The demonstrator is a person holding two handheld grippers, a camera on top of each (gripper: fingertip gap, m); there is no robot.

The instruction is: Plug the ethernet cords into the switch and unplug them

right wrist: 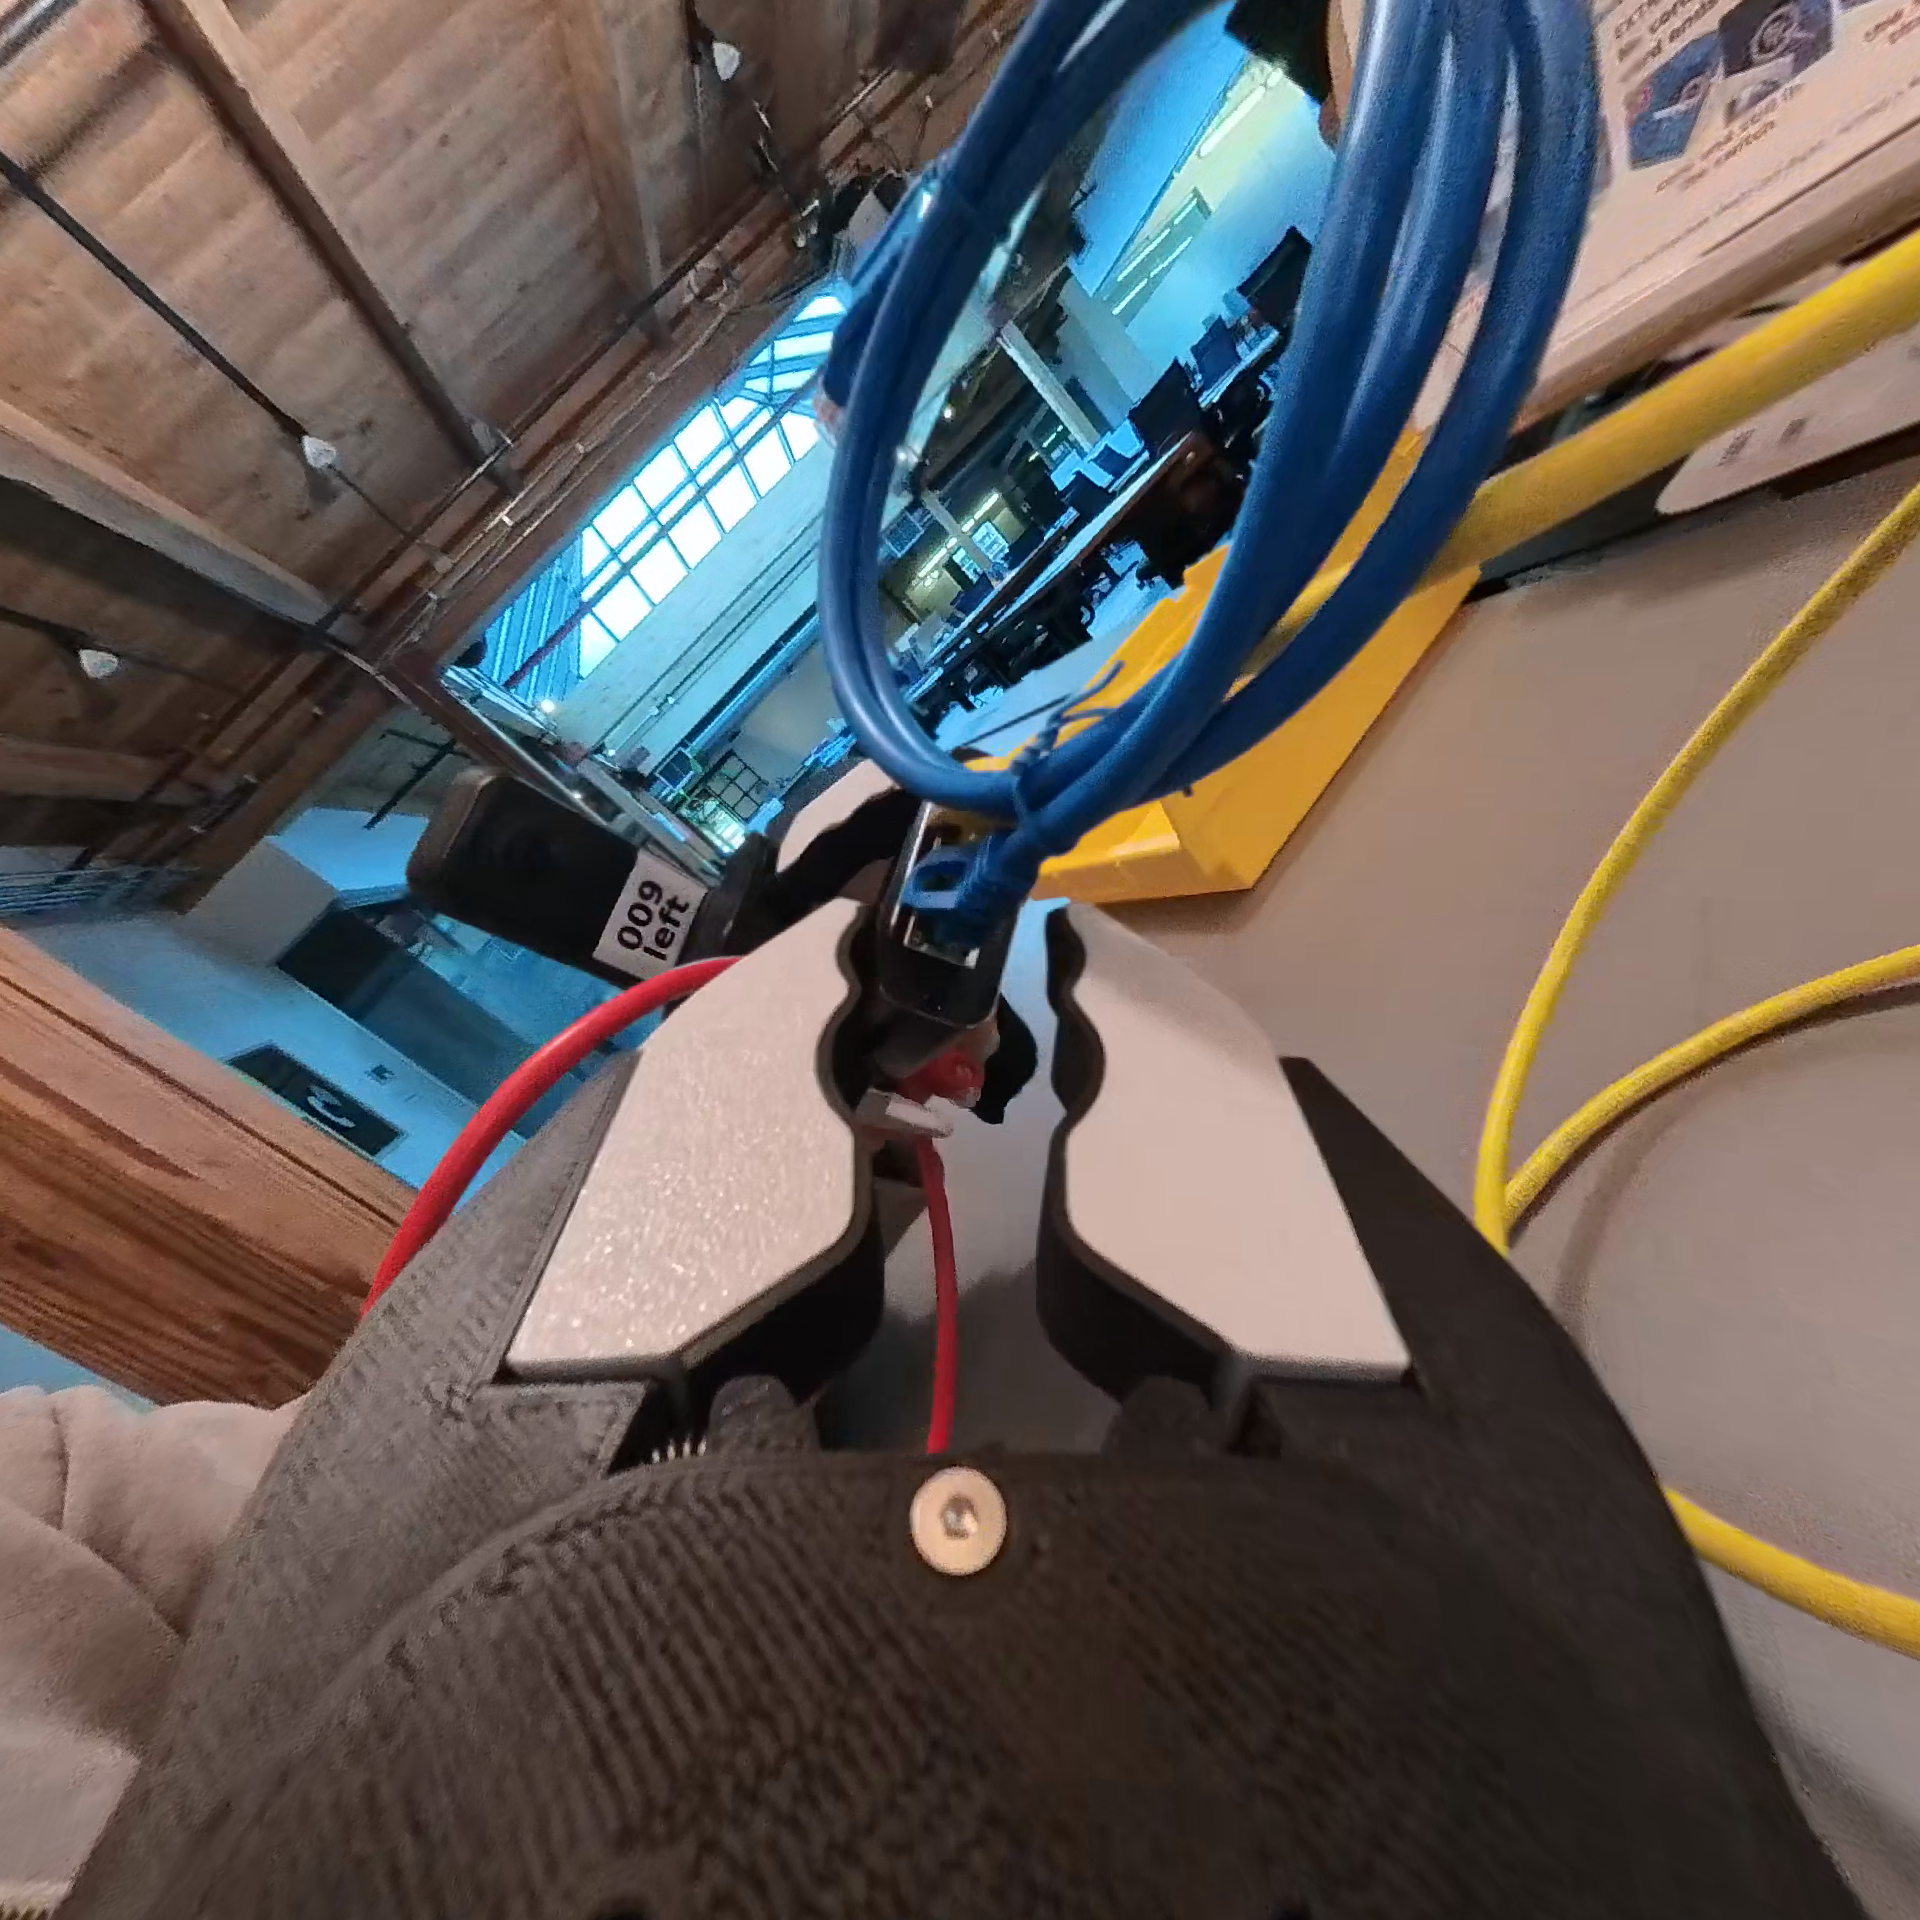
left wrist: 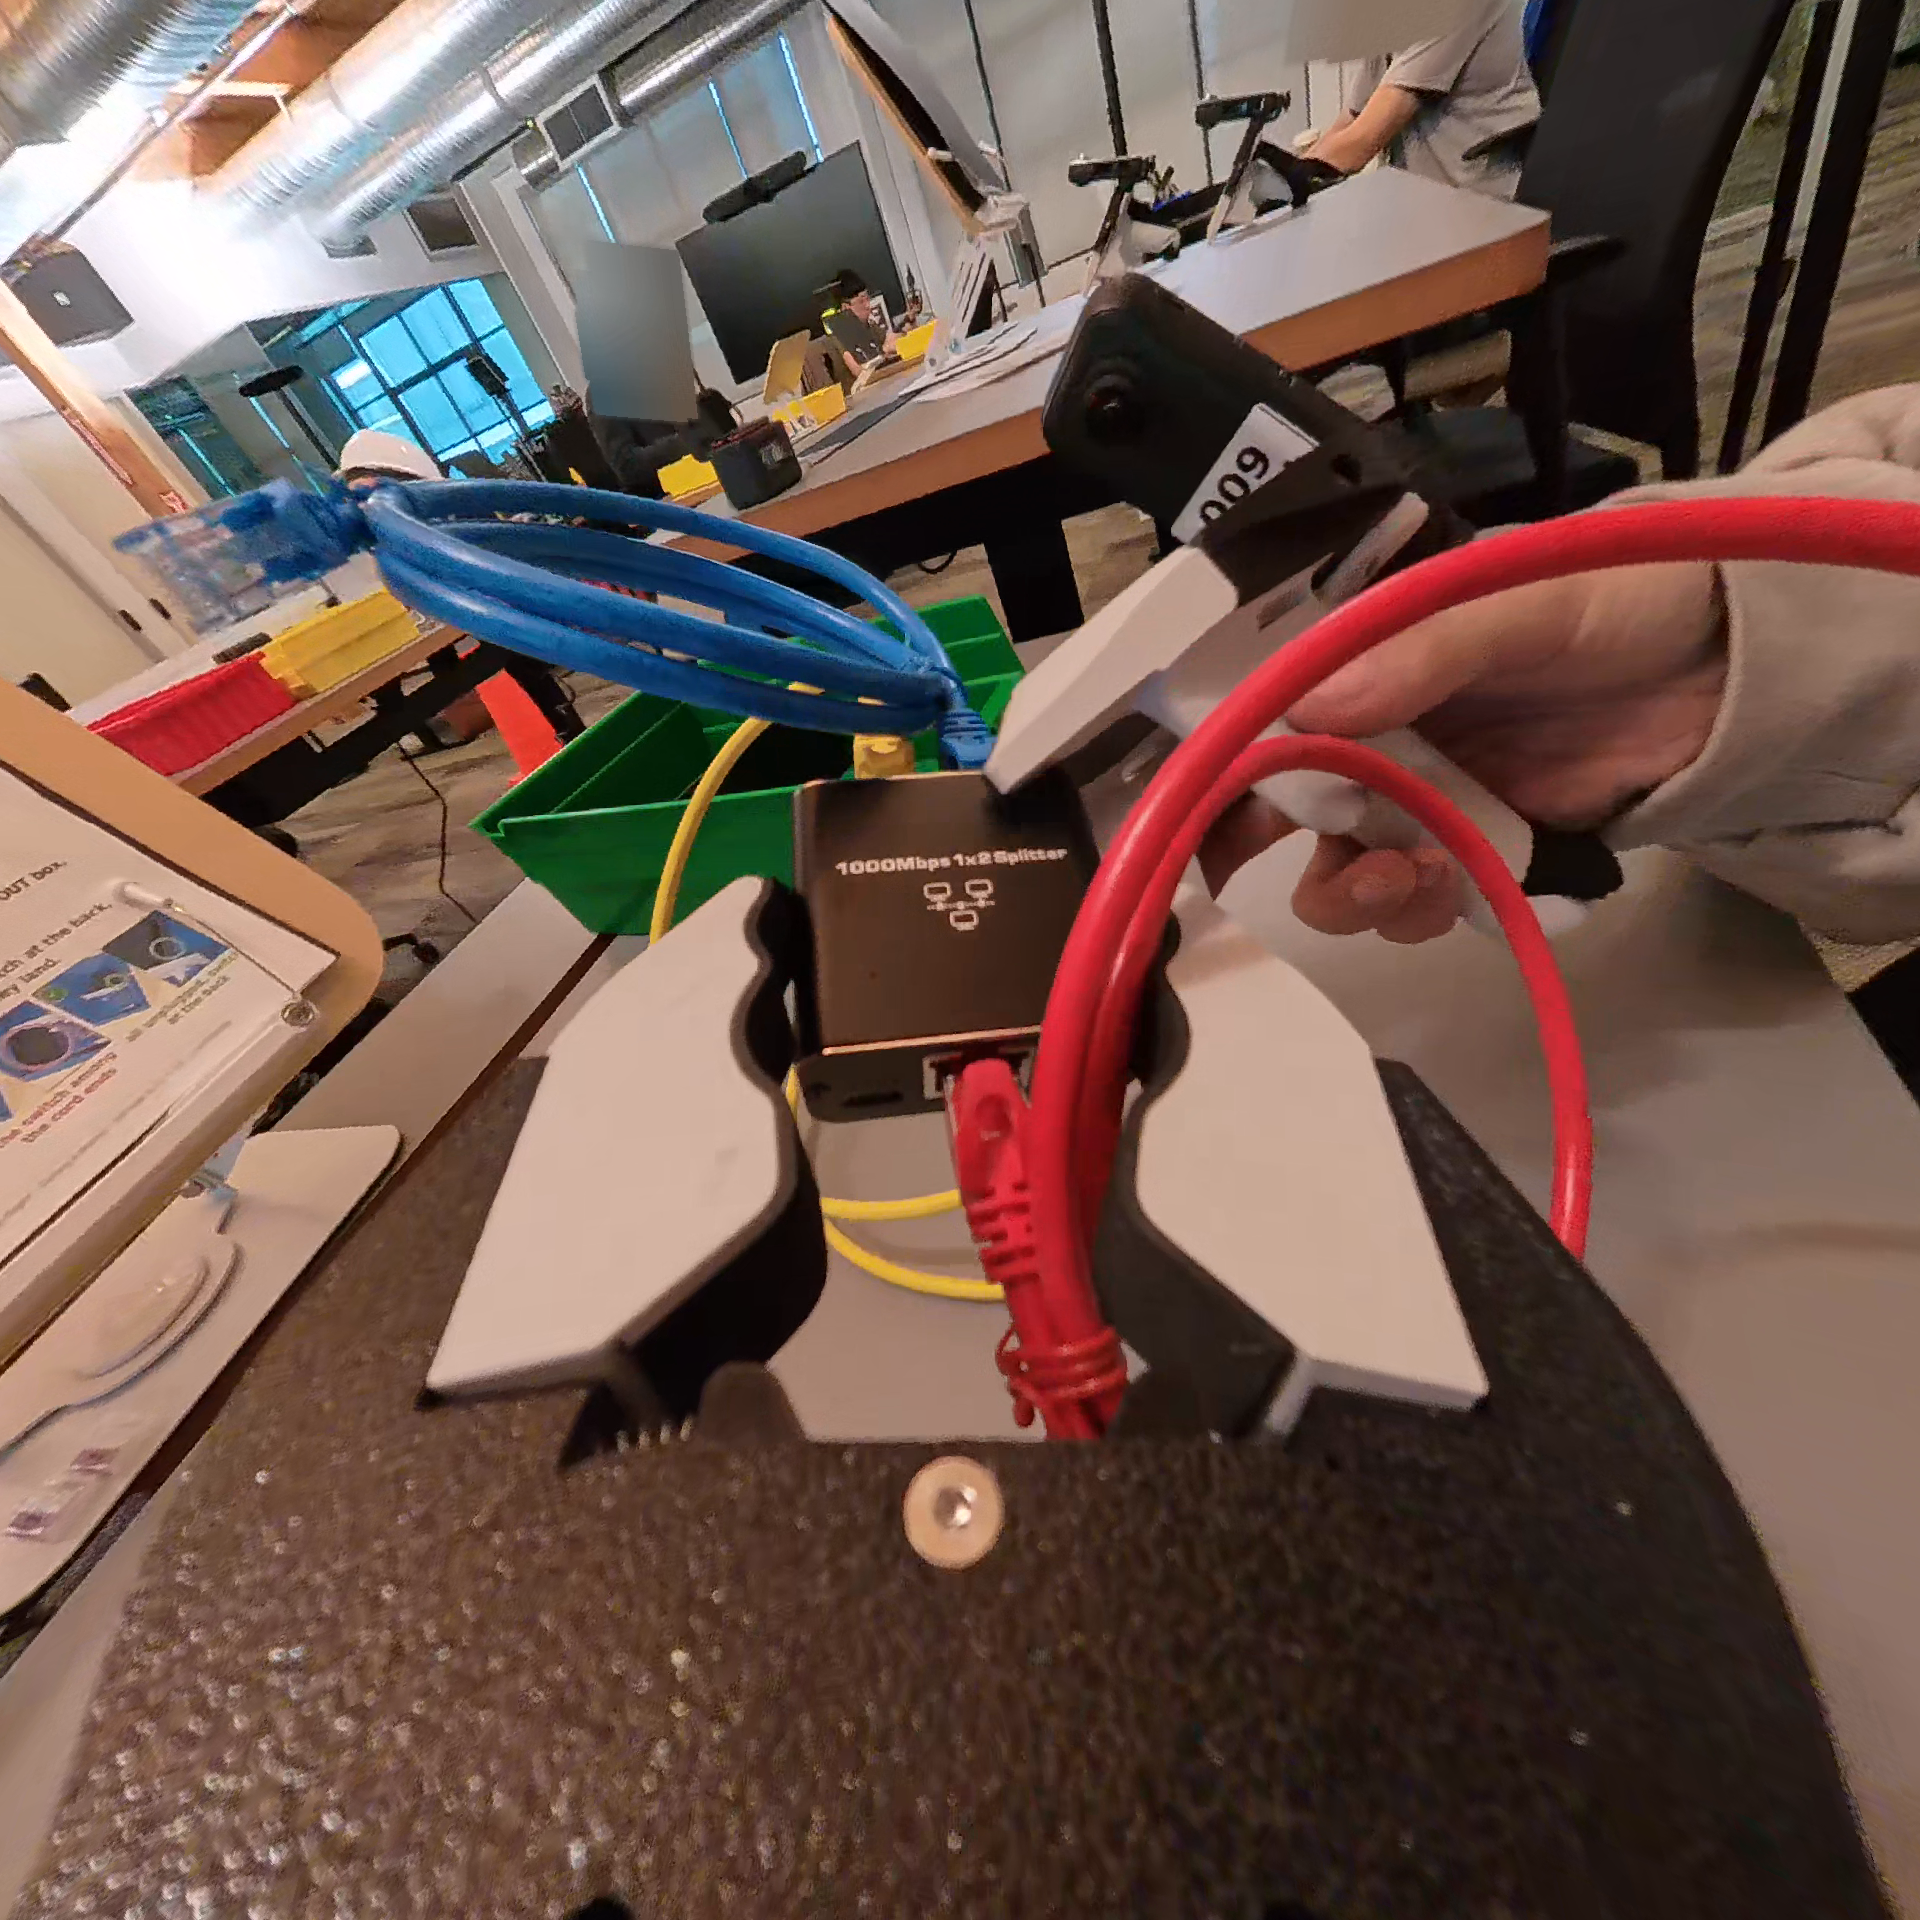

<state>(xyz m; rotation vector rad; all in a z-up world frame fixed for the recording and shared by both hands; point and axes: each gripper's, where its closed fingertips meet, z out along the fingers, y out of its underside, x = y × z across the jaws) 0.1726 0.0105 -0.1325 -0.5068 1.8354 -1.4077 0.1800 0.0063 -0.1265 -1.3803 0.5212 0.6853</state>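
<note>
The black switch (left wrist: 935, 935) sits between my left gripper's (left wrist: 956, 914) fingers, which are closed on its sides, raised above the grey table (left wrist: 1714, 1091). A red cord (left wrist: 997, 1174) is plugged into its near end and loops to the right. A blue cord (left wrist: 644, 613) and a yellow cord (left wrist: 883, 750) are plugged into its far end. My right gripper (right wrist: 951, 920) straddles the switch's far end (right wrist: 935, 966) by the blue plug (right wrist: 966, 873), with a gap at one finger. One of its fingers (left wrist: 1091, 665) rests on the switch's top far corner.
A green bin (left wrist: 623, 790) stands just behind the switch. An instruction board (left wrist: 156, 987) leans at the left. A yellow bin (right wrist: 1247, 769) lies on the table edge. A hand (left wrist: 1507, 707) holds the right gripper. Other tables and people are farther back. Both grippers' tips are close together, under 4 cm apart.
</note>
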